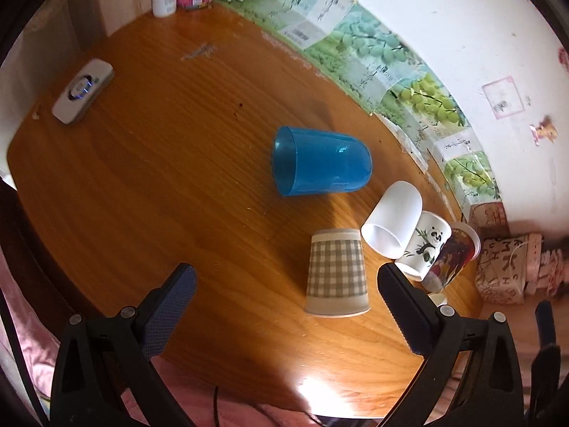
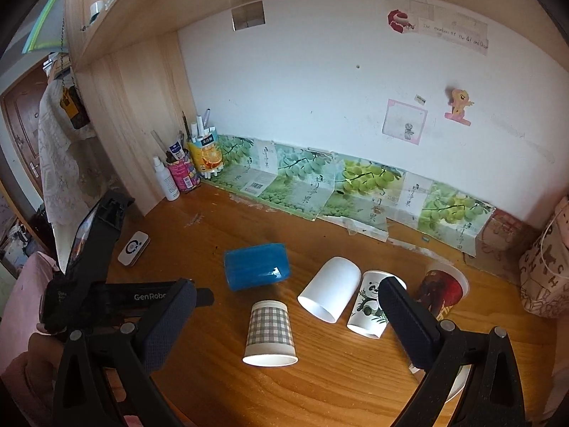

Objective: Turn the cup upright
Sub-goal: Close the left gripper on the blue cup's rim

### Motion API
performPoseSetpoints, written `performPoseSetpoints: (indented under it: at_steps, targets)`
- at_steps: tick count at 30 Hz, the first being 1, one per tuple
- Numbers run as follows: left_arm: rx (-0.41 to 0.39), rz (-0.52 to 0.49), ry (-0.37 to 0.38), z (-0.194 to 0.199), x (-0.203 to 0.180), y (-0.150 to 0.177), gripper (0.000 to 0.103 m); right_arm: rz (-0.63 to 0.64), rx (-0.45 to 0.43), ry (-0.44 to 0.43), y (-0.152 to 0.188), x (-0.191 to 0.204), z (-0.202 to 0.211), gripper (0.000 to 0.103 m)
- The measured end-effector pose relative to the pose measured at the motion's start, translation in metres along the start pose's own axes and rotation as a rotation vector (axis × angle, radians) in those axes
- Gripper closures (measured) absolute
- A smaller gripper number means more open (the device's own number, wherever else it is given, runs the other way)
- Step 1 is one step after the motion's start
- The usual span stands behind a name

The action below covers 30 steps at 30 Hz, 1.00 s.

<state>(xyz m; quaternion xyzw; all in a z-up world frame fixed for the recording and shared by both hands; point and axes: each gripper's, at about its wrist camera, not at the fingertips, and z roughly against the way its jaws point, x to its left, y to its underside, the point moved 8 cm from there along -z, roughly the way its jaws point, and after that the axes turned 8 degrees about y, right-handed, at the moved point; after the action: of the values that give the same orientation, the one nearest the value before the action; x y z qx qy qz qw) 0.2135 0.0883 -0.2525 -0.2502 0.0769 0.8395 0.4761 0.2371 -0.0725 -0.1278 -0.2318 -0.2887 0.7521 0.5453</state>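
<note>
Through the left wrist view, my left claw (image 1: 286, 275) stands wide apart and holds nothing. The checked cup (image 1: 337, 273) sits mouth-down on the bench (image 1: 160, 185) between the fingers, nearer the right one. Above it, at centre frame, the blue cup (image 1: 320, 161) lies on its side, mouth toward the left. Right of centre, the white cup (image 1: 393, 220), panda cup (image 1: 428, 249) and red cup (image 1: 453, 254) lie tipped in a tight row toward the right edge of the bench. Left of the cups the wood is open as far as a remote (image 1: 83, 91) at upper left. The bench's near edge runs along the bottom of the frame.

In the right wrist view, my right claw (image 2: 284, 297) is also spread apart, gripping nothing. The checked cup (image 2: 269, 334) is at lower centre, the blue cup (image 2: 256, 266) just above it, the white cup (image 2: 329, 295) and panda cup (image 2: 370, 306) to the right, and the red cup (image 2: 444, 291) beyond them. The left claw (image 2: 204, 297) reaches in from the left, its body marked "GenRobo". Grape posters (image 2: 355, 188) with characters too small for me to read line the bench's far edge. A handwritten note at upper right is only partly legible.
</note>
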Motion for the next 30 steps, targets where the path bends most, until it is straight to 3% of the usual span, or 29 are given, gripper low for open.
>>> performPoseSetpoints:
  at_steps: [3,14,22,30]
  targets:
    - [0.049,0.066,0.051,-0.017,-0.002,-0.011,0.001,-0.013,0.011,0.023,-0.005,-0.006,-0.009,0.0]
    - [0.093,0.261,0.168,-0.058,-0.014,-0.048,0.001,-0.037,0.049,0.094,-0.007,-0.024,-0.03,0.0]
    - [0.073,0.338,0.172,-0.082,-0.014,-0.071,0.001,-0.052,0.103,0.11,0.002,-0.028,-0.037,0.0]
    - [0.108,0.409,0.153,-0.1,-0.002,-0.075,0.001,-0.057,0.134,0.125,0.01,-0.028,-0.041,0.0]
